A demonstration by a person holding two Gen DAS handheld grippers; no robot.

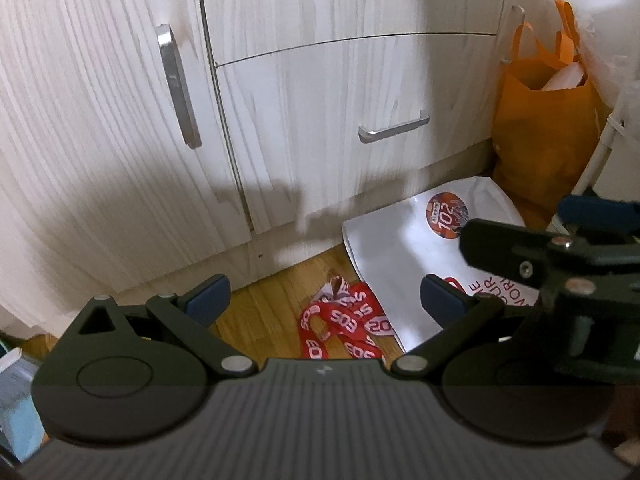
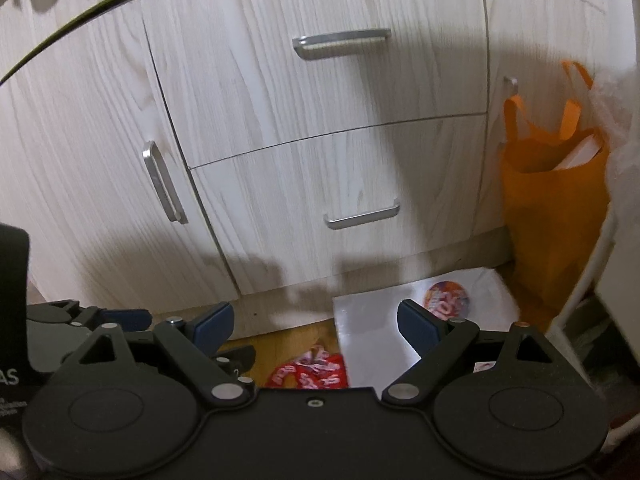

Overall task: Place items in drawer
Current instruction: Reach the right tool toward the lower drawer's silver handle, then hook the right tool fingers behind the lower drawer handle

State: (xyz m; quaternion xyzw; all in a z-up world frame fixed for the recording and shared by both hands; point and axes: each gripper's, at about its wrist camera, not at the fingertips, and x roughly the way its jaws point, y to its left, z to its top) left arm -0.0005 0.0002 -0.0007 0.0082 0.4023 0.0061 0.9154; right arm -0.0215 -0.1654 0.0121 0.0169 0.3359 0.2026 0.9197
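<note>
We hold the left gripper (image 1: 325,300) and right gripper (image 2: 316,322) low, fingers apart, empty, facing the closed lower drawer (image 2: 340,184); its handle (image 2: 362,216) runs sideways.

Red-white lettered lanyard (image 1: 344,330); orange bag (image 1: 548,128); pale woodgrain drawers (image 1: 340,120).

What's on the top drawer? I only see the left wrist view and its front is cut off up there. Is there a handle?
Observer: Yes, the upper drawer carries a horizontal silver handle.
Operator: Is the other gripper open?
Observer: The right gripper has its jaws wide apart, holding nothing.
Operator: Anything further left that I can't see?
Observer: A black box with white lettering stands at the right view's left edge.
</note>
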